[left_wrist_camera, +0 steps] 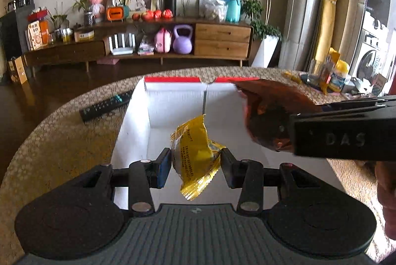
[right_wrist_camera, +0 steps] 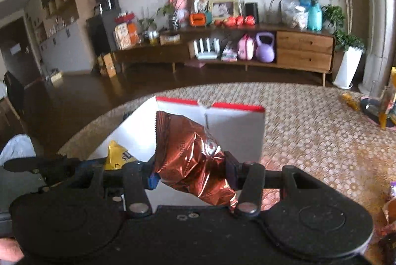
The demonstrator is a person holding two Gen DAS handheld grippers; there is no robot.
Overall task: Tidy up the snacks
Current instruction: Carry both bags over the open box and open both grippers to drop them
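My left gripper (left_wrist_camera: 195,163) is shut on a yellow snack packet (left_wrist_camera: 195,156), held above the inside of a white cardboard box (left_wrist_camera: 138,121) with red flap edges. The right gripper (right_wrist_camera: 190,172) is shut on a crinkled copper-brown foil snack bag (right_wrist_camera: 193,158), held over the same box (right_wrist_camera: 237,131). In the left wrist view the brown bag (left_wrist_camera: 267,116) and the right gripper's black body come in from the right, over the box's right side. In the right wrist view the yellow packet (right_wrist_camera: 118,156) peeks out at the left behind the left gripper.
The box stands on a round table with a patterned beige cloth (left_wrist_camera: 61,141). A black remote control (left_wrist_camera: 106,105) lies left of the box. More snack packets and a glass (left_wrist_camera: 326,76) cluster at the table's far right. A wooden sideboard (left_wrist_camera: 148,42) stands across the room.
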